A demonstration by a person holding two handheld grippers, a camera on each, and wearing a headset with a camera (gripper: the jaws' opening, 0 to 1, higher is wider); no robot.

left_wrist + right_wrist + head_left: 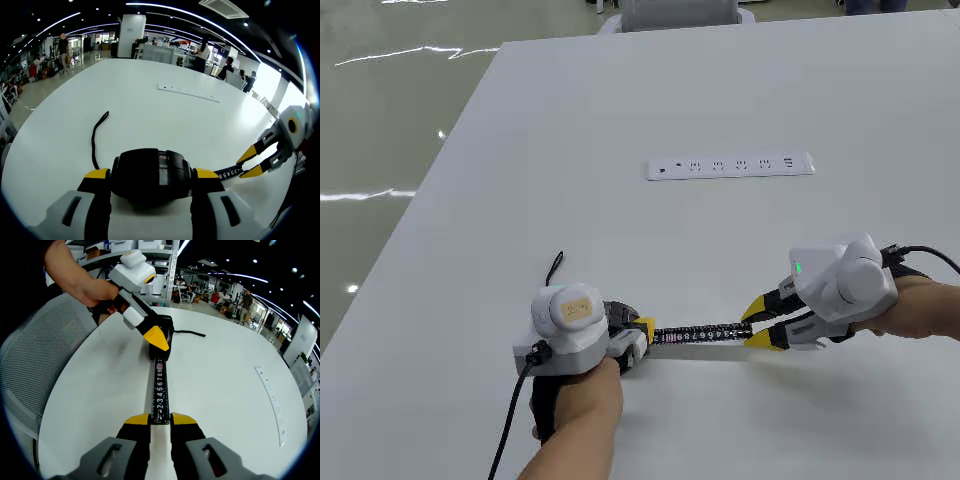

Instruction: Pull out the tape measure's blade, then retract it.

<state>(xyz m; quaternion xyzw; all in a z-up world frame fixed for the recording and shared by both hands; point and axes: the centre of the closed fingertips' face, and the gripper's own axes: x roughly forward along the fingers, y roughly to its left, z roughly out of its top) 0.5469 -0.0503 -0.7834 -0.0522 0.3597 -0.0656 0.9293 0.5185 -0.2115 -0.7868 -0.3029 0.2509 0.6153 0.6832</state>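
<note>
The left gripper [636,338], nearest the person, is clamped across the black case of the tape measure [150,167], which rests on the white table [620,120], one yellow-tipped jaw on each flank. To its right, the right gripper [160,420] is pinched tight on the free end of the blade [700,333], which spans the short gap between the two tools just above the tabletop, numbers up. The likeliest failure is at that pinch: the jaws grip only the thin tip of a smooth strip, so a pull that isn't in line with the blade could let the tip slide out, and the spring would whip it back into the case. The case looks rounded where the left jaws meet it, so a harder pull could roll or drag it out of the clamp. Raising or twisting the right gripper relative to the case could buckle the blade. On the return, letting go all at once rather than walking the tip back would probably slam the hook against the case. The black wrist strap [95,140] trails loose beyond the case and could foul the left jaws if the case shifts. The power strip [730,165] farther up the table is well apart from the work, and the chair [680,12] at the far edge poses no risk.
</note>
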